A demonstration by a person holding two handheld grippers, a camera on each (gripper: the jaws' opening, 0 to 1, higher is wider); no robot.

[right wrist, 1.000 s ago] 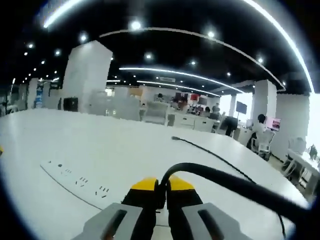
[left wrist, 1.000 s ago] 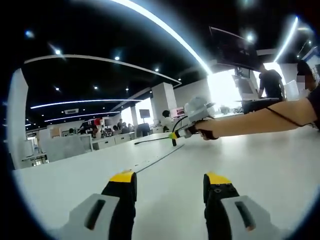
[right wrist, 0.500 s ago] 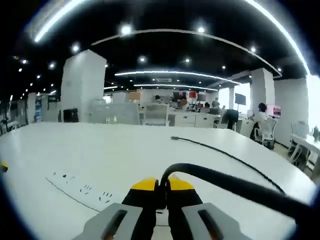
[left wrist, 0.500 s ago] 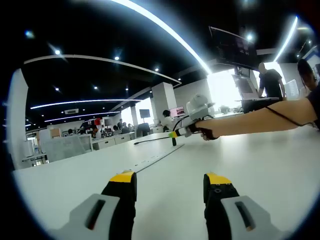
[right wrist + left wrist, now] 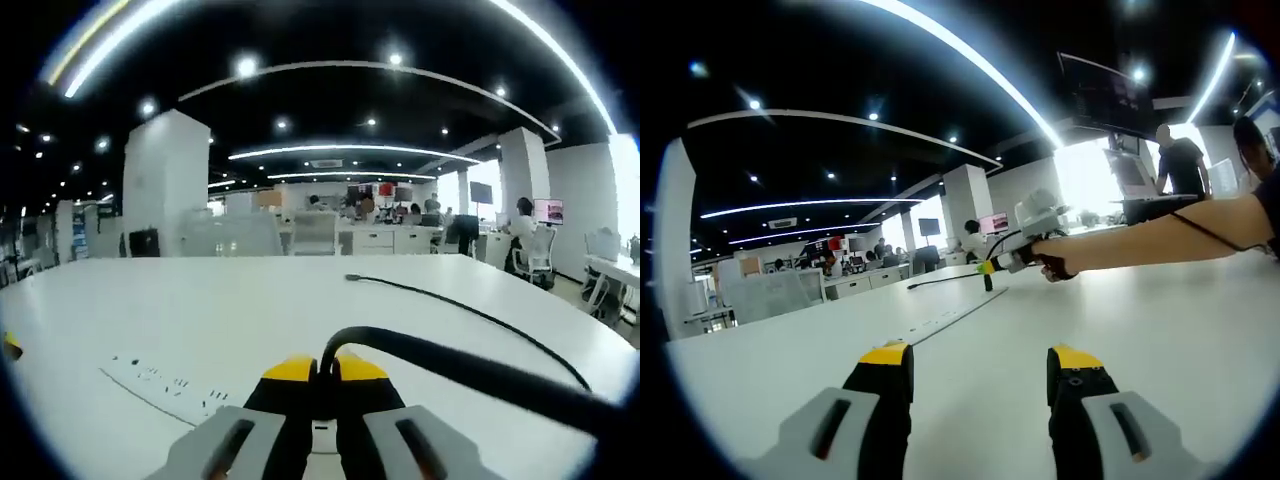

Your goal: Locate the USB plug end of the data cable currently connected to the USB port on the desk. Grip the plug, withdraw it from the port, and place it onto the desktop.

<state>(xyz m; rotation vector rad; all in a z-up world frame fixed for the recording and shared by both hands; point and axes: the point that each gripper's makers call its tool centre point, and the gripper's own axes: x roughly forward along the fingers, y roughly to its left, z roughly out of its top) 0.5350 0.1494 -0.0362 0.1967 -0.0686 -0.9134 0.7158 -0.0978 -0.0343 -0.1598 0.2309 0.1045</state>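
Black data cable (image 5: 470,372) is clamped between our right gripper (image 5: 322,375) jaws above the white table (image 5: 250,310), just beside its socket strip (image 5: 160,382); plug hidden. Left gripper (image 5: 980,372): jaws apart, over table nr. edge.

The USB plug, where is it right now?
In the right gripper view the right gripper is shut on the cable's plug end, low centre, above the white desk, right of the socket strip.
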